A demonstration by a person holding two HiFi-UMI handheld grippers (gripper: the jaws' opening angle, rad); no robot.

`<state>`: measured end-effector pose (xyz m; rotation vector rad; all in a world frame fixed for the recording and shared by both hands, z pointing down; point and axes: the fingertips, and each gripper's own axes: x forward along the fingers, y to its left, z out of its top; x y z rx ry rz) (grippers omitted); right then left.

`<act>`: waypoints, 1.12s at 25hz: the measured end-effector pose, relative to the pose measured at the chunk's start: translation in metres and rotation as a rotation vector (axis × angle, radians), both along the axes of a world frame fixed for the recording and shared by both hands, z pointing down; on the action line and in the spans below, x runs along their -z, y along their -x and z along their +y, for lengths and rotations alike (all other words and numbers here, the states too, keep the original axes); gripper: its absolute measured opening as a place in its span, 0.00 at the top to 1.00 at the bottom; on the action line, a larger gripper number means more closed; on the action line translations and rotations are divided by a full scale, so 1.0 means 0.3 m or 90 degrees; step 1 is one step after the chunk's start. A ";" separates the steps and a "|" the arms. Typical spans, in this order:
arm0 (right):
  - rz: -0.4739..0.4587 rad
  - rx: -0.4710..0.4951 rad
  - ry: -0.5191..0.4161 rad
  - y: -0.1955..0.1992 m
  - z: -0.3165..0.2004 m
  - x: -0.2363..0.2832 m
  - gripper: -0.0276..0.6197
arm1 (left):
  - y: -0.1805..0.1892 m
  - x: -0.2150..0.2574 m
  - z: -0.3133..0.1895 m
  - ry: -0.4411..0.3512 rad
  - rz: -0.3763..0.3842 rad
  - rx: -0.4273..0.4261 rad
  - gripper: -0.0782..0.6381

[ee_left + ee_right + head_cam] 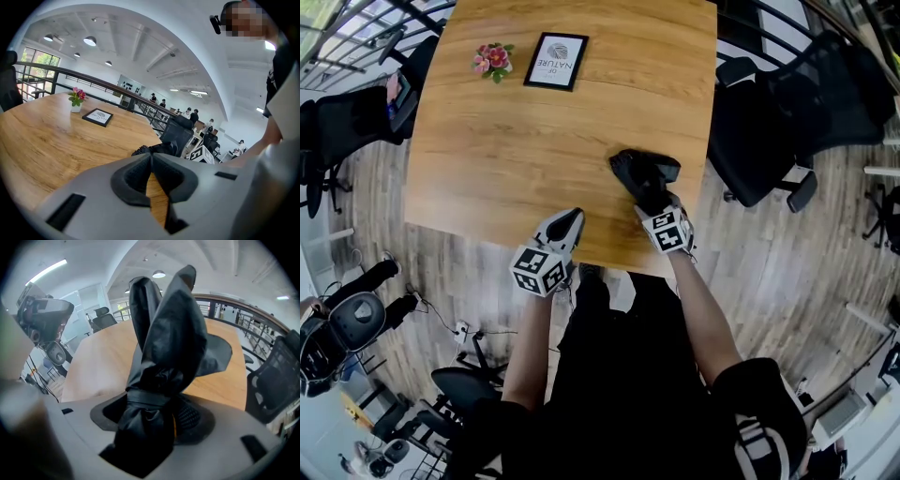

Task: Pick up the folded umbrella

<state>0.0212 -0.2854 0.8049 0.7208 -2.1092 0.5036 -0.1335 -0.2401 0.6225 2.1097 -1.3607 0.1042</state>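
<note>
Two claws show at the desk's (pixel 516 159) near edge. The right claw (pixel 652 200) (pixel 154 414) is clamped on the black folded umbrella (pixel 639 170) (pixel 168 343), its pads pressed against the bundle just below the strap that rings the fabric. In the right gripper view the umbrella stands up and away from the jaws, loose folds bunched above the strap. From the head view it sits over the near right part of the desk; whether it touches the wood cannot be told. The left claw (pixel 570 221) (pixel 151 161) is just to the left of the umbrella, apart from it, with its jaws together at the tips and nothing between them, only wood showing through the wedge below. Well beyond the umbrella, near the far edge, lies a black frame (pixel 556 61) (pixel 97 117) with a white card in it, and farther left of the umbrella than the frame is a small pot of pink flowers (pixel 493 59) (pixel 77 96). To the umbrella's right, off the desk, stands a black mesh chair (pixel 787 122) (pixel 276 376) on the plank floor (pixel 787 272).
</note>
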 end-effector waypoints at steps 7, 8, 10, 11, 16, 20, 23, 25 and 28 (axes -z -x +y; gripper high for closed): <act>0.011 0.001 -0.010 0.001 0.008 0.009 0.52 | 0.013 0.035 0.023 -0.008 -0.001 0.004 0.84; 0.008 0.000 -0.006 0.003 0.010 0.009 0.52 | 0.019 0.041 0.025 -0.010 -0.003 0.005 0.84; 0.004 -0.003 0.000 0.006 0.016 0.010 0.53 | 0.031 0.051 0.030 -0.014 -0.006 0.007 0.84; 0.005 -0.004 0.001 0.007 0.020 0.011 0.53 | 0.036 0.054 0.032 -0.015 -0.007 0.008 0.84; 0.005 0.000 -0.009 0.025 0.050 0.036 0.54 | 0.064 0.066 0.047 -0.021 -0.009 0.017 0.85; -0.008 -0.001 -0.025 0.043 0.063 0.079 0.54 | 0.067 0.083 0.063 -0.030 -0.008 0.018 0.84; -0.019 -0.006 -0.044 0.062 0.050 0.143 0.54 | 0.076 0.106 0.070 -0.040 -0.007 0.018 0.85; -0.030 -0.009 -0.062 0.074 0.036 0.204 0.54 | 0.078 0.125 0.073 -0.048 -0.008 0.013 0.84; -0.051 -0.014 -0.092 0.096 0.019 0.300 0.54 | 0.082 0.142 0.085 -0.059 -0.009 0.005 0.84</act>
